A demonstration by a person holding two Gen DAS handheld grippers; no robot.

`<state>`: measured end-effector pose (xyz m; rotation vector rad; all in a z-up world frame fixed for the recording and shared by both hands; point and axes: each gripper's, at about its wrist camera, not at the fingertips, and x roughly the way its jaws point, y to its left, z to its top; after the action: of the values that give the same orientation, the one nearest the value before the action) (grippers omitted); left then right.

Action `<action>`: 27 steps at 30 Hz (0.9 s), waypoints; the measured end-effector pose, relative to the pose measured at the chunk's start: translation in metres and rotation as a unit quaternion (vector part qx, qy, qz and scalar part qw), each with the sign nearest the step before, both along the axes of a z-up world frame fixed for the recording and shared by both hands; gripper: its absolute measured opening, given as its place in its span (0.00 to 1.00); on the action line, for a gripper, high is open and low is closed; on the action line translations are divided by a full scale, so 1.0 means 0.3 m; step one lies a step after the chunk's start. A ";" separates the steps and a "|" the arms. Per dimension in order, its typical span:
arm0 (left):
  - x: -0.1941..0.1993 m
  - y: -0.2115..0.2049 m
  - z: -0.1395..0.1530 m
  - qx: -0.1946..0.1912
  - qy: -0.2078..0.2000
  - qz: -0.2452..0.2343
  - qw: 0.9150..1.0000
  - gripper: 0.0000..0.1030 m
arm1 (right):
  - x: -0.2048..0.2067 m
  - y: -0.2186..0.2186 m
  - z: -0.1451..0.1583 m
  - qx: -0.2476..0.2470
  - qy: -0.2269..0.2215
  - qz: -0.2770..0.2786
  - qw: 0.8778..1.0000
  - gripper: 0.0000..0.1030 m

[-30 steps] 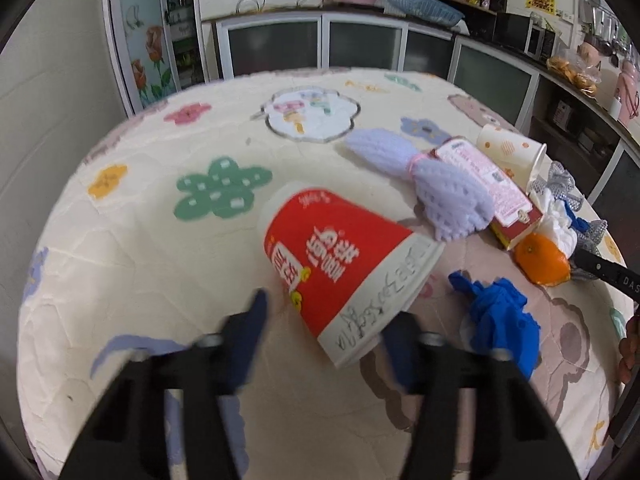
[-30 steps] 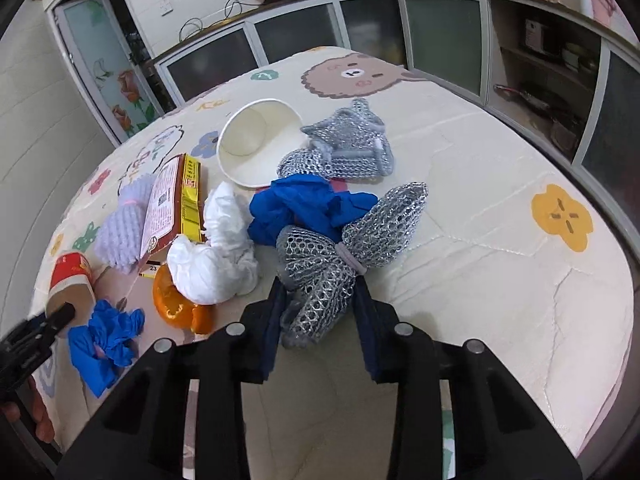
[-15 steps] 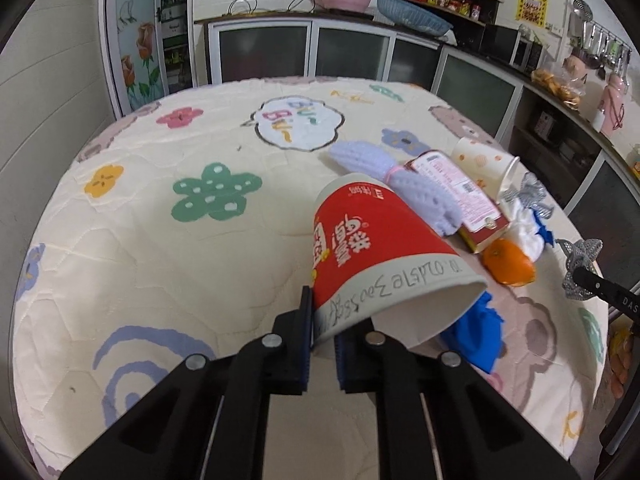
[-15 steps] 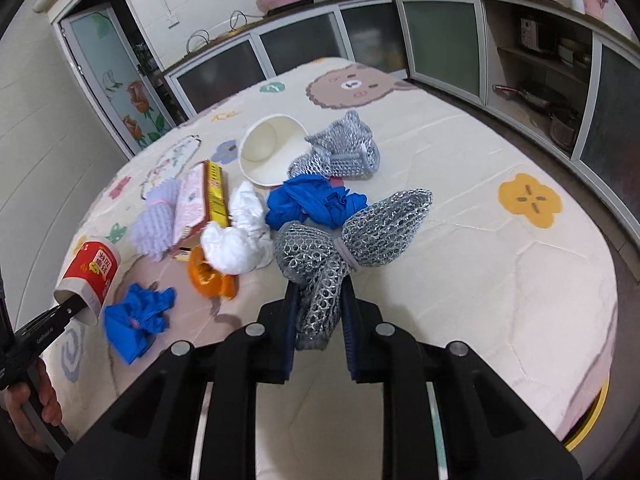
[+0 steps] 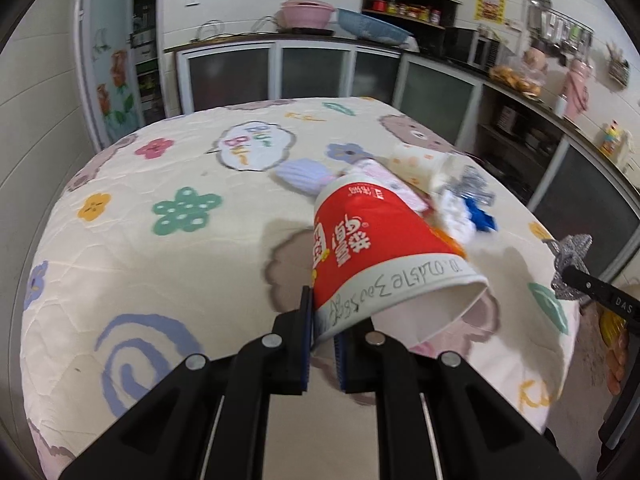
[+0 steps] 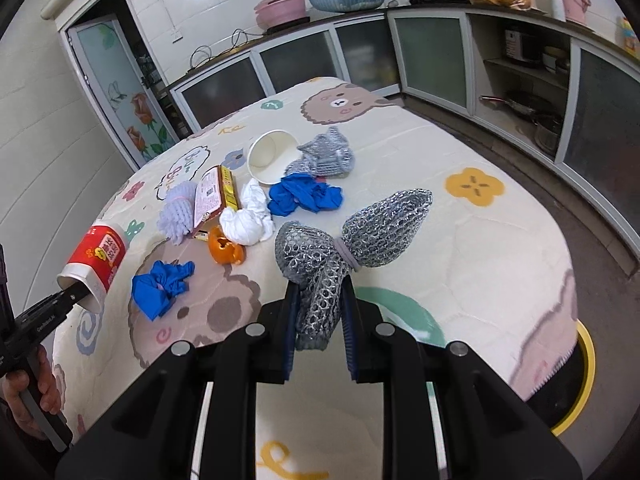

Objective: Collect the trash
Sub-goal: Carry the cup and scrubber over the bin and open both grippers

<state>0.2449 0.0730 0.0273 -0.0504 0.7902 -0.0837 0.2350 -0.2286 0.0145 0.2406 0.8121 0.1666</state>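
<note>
Trash held in both: red cup (image 5: 372, 256) rim pinched by left gripper (image 5: 322, 344), mesh scourer (image 6: 344, 240) clamped by right gripper (image 6: 318, 332); grips to be kept firm, lower centre.

Both the left gripper (image 5: 322, 344) and the right gripper (image 6: 319, 334) are matte black plastic linkages with round silver screw heads at the joints, ribbed blue pads lining the fingers (image 6: 351, 332), and small white lettering along the outer side.

Trash cluster (image 6: 256, 208) mid-table (image 6: 500, 248); right side bare.
</note>
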 end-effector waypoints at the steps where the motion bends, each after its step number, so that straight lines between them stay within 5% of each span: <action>1: -0.005 -0.016 -0.001 0.001 -0.001 -0.006 1.000 0.08 | -0.017 -0.015 0.005 0.000 -0.002 -0.004 1.000 0.18; 15: -0.056 -0.438 0.020 0.011 -0.010 -0.152 0.988 0.08 | -0.230 -0.316 0.038 -0.008 -0.021 -0.085 0.996 0.18; 27: -0.073 -0.930 -0.003 0.013 -0.013 -0.303 0.953 0.09 | -0.396 -0.662 -0.047 -0.018 -0.005 -0.189 0.982 0.18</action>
<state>0.2231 -0.2060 0.0265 0.2210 0.7584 -0.6543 0.1162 -0.4271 0.0003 0.3557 0.7446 -0.2046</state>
